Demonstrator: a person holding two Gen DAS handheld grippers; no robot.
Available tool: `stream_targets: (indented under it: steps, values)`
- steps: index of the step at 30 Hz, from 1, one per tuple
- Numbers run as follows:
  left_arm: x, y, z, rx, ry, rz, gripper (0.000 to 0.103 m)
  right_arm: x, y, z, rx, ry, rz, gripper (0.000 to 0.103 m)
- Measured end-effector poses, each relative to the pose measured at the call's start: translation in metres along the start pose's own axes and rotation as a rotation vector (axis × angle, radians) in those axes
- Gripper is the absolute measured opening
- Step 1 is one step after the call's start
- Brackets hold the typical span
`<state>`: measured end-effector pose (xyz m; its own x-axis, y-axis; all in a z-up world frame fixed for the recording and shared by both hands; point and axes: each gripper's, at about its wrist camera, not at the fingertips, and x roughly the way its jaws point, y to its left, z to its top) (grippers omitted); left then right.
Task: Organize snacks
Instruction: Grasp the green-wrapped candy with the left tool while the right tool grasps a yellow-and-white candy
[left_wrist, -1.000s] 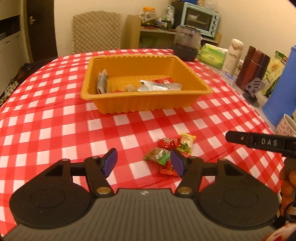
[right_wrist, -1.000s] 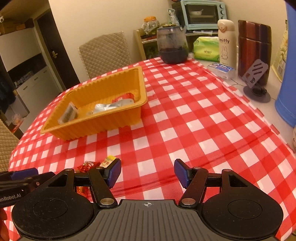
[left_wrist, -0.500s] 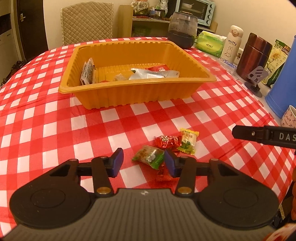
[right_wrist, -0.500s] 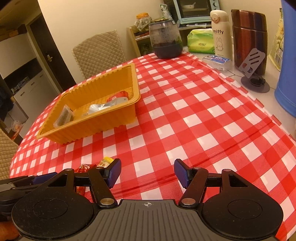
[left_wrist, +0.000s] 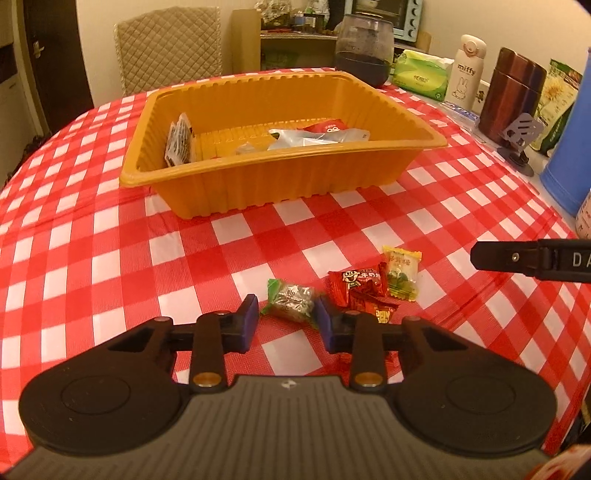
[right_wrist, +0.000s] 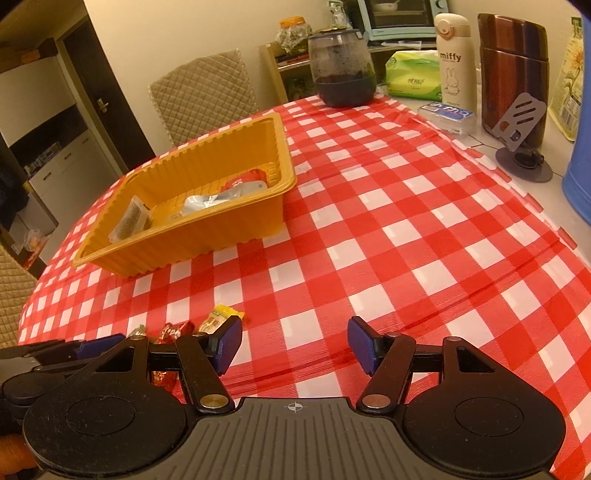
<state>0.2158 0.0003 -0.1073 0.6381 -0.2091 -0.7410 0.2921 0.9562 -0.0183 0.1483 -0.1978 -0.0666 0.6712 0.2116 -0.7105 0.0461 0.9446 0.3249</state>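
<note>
An orange tray (left_wrist: 258, 184) on the red checked tablecloth holds several snack packets; it also shows in the right wrist view (right_wrist: 207, 221). In front of it lie loose sweets: a green-wrapped one (left_wrist: 291, 301), red ones (left_wrist: 360, 290) and a yellow-green one (left_wrist: 400, 273). My left gripper (left_wrist: 284, 323) is open, low over the cloth, with the green sweet between its fingertips. My right gripper (right_wrist: 293, 343) is open and empty over bare cloth, to the right of the sweets (right_wrist: 218, 321).
Along the table's right side stand a dark glass jar (right_wrist: 341, 70), a tissue pack (right_wrist: 412, 75), a white miffy bottle (right_wrist: 452, 62), a brown canister (right_wrist: 513, 70), a phone stand (right_wrist: 521, 140) and a blue container (left_wrist: 569, 155). A quilted chair (left_wrist: 168, 44) stands behind the table.
My left gripper has moved forward and down to the sweets, its jaws narrowing around the green one. The right gripper has shifted only slightly.
</note>
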Motion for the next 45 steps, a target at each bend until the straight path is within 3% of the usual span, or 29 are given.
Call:
stream_targets:
  steps: [12,18,26,30,39,43,45]
  values:
    - [0.007,-0.010,0.001,0.131,-0.046,0.013,0.036,0.007,0.008,-0.004,-0.041,0.021,0.009,0.063]
    - [0.008,-0.004,0.004,0.084,-0.014,-0.031,0.025,0.012,0.016,-0.004,-0.078,0.019,0.033,0.063]
    - [-0.018,0.014,0.017,0.054,-0.001,-0.029,0.023,0.025,0.036,-0.006,-0.147,0.043,0.090,0.062]
    - [-0.034,0.022,0.027,0.081,-0.022,-0.027,0.023,0.034,0.043,-0.008,-0.182,0.059,0.077,0.050]
    - [-0.030,0.035,0.034,0.010,-0.034,-0.050,0.023,0.050,0.060,-0.011,-0.230,0.042,0.062,0.050]
    - [-0.027,0.037,0.034,-0.003,-0.034,-0.055,0.023,0.057,0.076,-0.015,-0.310,0.025,0.015,0.048]
    - [-0.027,0.037,0.034,0.001,-0.033,-0.052,0.023,0.058,0.082,-0.018,-0.357,0.019,-0.017,0.039]
